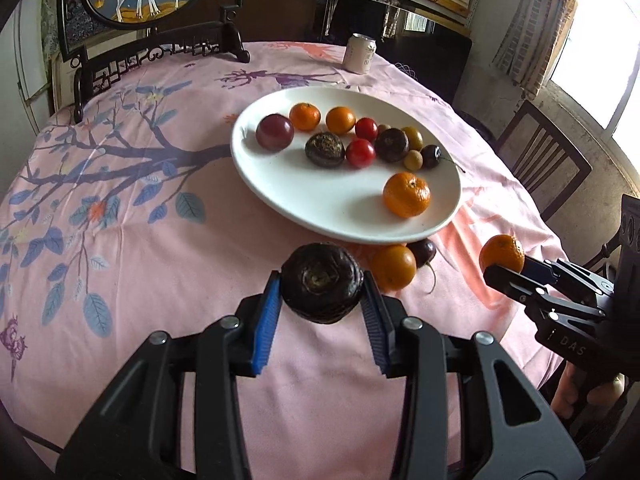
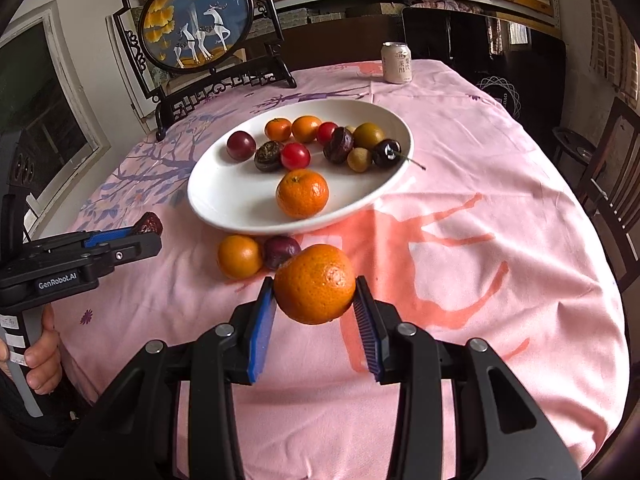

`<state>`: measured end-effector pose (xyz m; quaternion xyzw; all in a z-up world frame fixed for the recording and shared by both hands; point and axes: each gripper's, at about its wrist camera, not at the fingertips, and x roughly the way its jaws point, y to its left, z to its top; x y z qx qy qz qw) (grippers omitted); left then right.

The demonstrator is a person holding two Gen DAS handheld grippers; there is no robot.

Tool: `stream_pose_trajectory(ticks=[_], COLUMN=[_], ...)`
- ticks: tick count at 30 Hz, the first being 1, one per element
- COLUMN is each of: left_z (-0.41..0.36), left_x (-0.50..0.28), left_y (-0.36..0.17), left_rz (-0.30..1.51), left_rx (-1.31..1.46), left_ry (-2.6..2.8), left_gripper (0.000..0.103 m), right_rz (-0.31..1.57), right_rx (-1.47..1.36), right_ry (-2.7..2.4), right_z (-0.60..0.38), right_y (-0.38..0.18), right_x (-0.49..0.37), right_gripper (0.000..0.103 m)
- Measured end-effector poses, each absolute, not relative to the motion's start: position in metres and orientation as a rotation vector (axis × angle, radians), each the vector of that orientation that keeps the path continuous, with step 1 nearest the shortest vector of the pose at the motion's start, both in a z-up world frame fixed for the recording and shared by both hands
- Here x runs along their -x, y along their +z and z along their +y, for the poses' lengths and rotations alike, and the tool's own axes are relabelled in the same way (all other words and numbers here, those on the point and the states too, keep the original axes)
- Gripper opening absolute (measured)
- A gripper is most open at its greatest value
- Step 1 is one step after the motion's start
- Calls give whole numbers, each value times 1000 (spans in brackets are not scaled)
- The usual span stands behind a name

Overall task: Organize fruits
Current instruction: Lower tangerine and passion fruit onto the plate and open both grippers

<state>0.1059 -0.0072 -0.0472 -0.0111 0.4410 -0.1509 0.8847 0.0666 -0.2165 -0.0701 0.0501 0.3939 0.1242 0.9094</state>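
My left gripper [image 1: 322,282] is shut on a dark brown water chestnut [image 1: 321,276] and holds it above the cloth in front of the white plate [image 1: 280,188]. My right gripper [image 2: 315,286] is shut on an orange mandarin [image 2: 315,283], also in front of the plate [image 2: 224,204]. The plate holds several fruits: mandarins, cherry tomatoes, dark plums and chestnuts, small green fruits and a cherry. A mandarin [image 1: 393,267] and a dark plum [image 1: 423,251] lie on the cloth by the plate's near rim, and show in the right wrist view too [image 2: 239,256].
The round table has a pink printed cloth [image 1: 140,260]. A framed deer screen [image 2: 198,26] stands at the back left and a drink can [image 2: 396,63] at the back. Wooden chairs [image 1: 540,160] stand at the right of the table.
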Motion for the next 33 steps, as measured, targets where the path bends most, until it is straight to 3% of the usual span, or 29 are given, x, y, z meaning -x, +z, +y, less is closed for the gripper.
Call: stream_pose_trajectory(ticks=[5,12,25,27,28,29,33], left_z=[-13,-34,-44,-43,-42,-41,-32], left_x=[-148,-214,-232,-232,-230,-227,-199], left_y=[-24,-42,-57,-57,-55,-51,-28], left_rz=[886,957,990,989,981,967,893], left_rx=[-23,-53,-66,-61,-57,-54,-53], left_ry=[-264,-209,-222,-219,-219,-219,-212], left_gripper=[40,40,41,45,52,58,64], right_rz=[761,847,887,880,865,848,794], right_rx=[-33,11,37,49,56,65,81], right_ry=[214,220,189,180,170,158,157], right_z=[-218,-214,-215,-215,-215,-215,-215], right_y=[-51,-64,-75,-73,-71,-68,-48], right_x=[-108,-176,-196,-196,-194,-191,-168], right_gripper=[40,40,40,50,53,55,58])
